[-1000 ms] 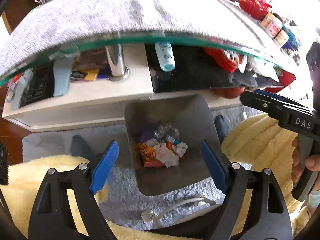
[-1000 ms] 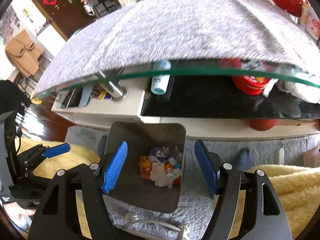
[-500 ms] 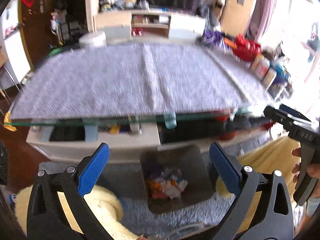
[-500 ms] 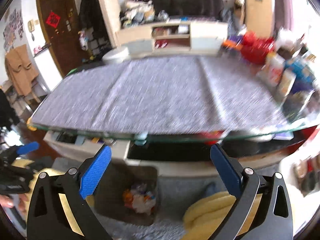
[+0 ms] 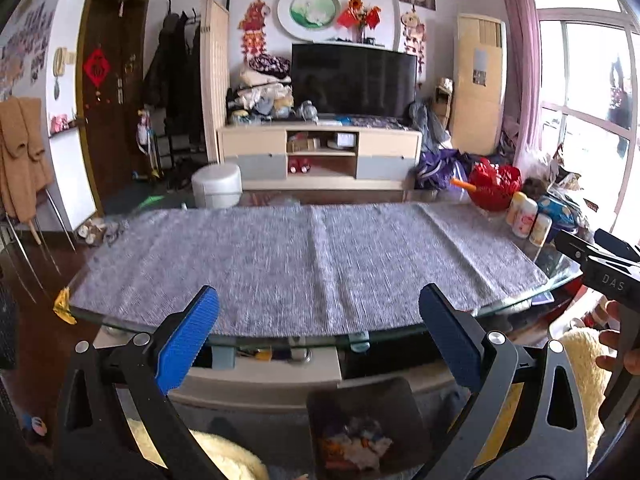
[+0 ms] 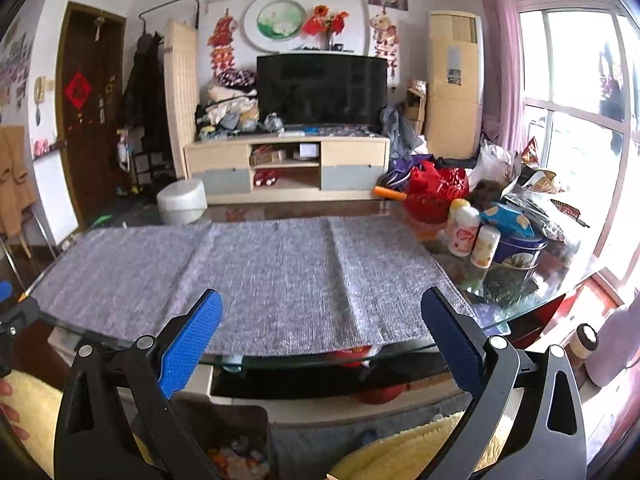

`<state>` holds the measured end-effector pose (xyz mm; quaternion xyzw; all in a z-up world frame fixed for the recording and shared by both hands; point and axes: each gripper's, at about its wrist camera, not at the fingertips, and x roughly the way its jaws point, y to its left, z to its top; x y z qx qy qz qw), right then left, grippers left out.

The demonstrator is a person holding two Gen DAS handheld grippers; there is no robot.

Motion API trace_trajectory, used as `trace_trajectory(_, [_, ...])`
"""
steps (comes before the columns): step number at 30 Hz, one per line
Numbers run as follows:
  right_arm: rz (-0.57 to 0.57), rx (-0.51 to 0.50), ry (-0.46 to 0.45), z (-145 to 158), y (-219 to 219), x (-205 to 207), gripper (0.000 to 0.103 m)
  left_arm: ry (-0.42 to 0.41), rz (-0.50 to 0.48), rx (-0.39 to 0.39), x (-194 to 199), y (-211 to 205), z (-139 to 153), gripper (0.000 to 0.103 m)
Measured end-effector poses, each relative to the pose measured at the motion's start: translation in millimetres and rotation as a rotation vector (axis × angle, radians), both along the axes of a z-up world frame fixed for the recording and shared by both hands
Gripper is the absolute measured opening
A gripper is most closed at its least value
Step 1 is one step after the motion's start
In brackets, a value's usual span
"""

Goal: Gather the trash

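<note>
Both tools, the left tool (image 5: pixel 318 334) and the right tool (image 6: pixel 322 336), gape wide with nothing between their bumpy blue pads. The dark square bin (image 5: pixel 364 426) of crumpled trash (image 5: pixel 356 442) sits on the floor under the glass surface's (image 5: pixel 280 338) near edge. A fuzzy grey mat (image 5: pixel 304 264) covers the surface. Only the right view shows the round blue tin (image 6: pixel 518 250) near its right edge.

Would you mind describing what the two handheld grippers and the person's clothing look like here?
Both the left gripper and the right gripper have black triangular cut-out arms with silver rivets and ribbed blue finger pads. The right gripper's side carries white lettering "DAS". Fluffy pale-yellow clothing shows below.
</note>
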<state>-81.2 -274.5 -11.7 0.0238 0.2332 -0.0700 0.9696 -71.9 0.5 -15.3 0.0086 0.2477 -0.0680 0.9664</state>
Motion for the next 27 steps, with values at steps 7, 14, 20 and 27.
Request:
trace_trajectory(7, [0.002, -0.022, -0.059, 8.8, 4.1, -11.6, 0.100, -0.032, 0.034, 0.031, -0.1, -2.0, 5.2, 0.095])
trace_trajectory(14, [0.017, -0.044, -0.066, 8.4, 11.8, -13.5, 0.100, -0.064, 0.036, 0.043, -4.2, -0.7, 11.4, 0.095])
trace_trajectory(20, [0.033, -0.041, -0.047, 6.8, 18.1, -9.9, 0.100, -0.083, 0.041, 0.034, -7.0, 2.1, 15.5, 0.095])
trace_trajectory(27, [0.029, -0.029, -0.040, 7.8, 16.4, -11.9, 0.100, -0.092, 0.037, 0.034, -7.4, 1.1, 19.3, 0.095])
